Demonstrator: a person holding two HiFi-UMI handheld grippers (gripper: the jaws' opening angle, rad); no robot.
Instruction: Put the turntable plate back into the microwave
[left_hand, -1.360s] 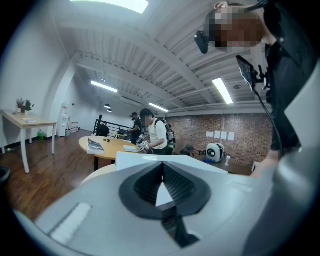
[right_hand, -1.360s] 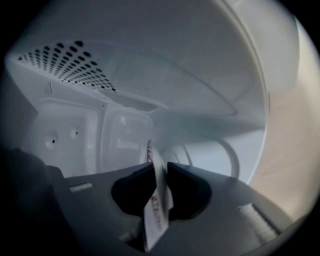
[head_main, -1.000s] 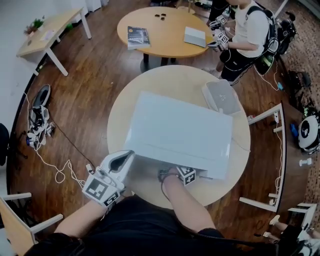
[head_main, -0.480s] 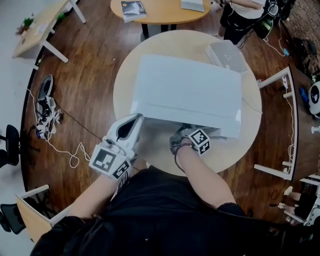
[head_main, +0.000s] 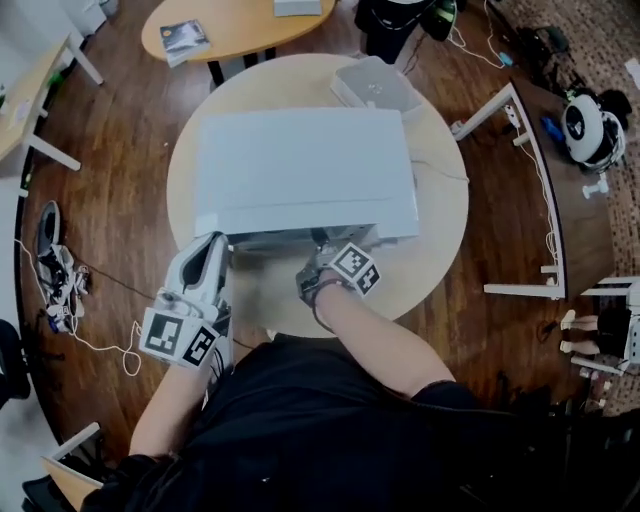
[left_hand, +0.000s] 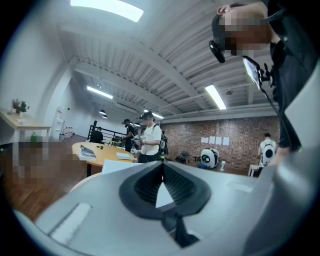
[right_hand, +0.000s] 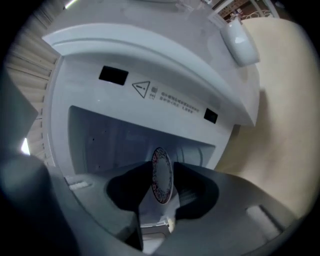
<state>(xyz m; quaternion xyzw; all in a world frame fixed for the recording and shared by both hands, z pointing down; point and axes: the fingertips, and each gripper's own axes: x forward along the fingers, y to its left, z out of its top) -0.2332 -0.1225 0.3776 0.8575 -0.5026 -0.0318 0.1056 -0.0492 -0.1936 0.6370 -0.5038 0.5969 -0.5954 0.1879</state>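
Observation:
A white microwave (head_main: 305, 165) stands on a round beige table (head_main: 440, 230). In the head view my right gripper (head_main: 325, 250) is at the microwave's front edge, its fingertips hidden under that edge. The right gripper view shows the right gripper (right_hand: 162, 167) shut on the turntable plate (right_hand: 162, 175), a round plate with a patterned rim held on edge. Just beyond it lies the open microwave cavity (right_hand: 115, 140). My left gripper (head_main: 213, 245) hangs by the microwave's front left corner. The left gripper (left_hand: 161, 165) is shut with nothing held.
A white boxy appliance (head_main: 375, 85) sits on the table behind the microwave. Farther back is an orange round table (head_main: 235, 25) with a book (head_main: 185, 40). A white frame (head_main: 520, 160) stands at the right, cables (head_main: 60, 270) lie on the floor at the left.
My right gripper with the plate has risen a little and come closer to the microwave's front opening. The left gripper stays by the front left corner. The head view has shifted.

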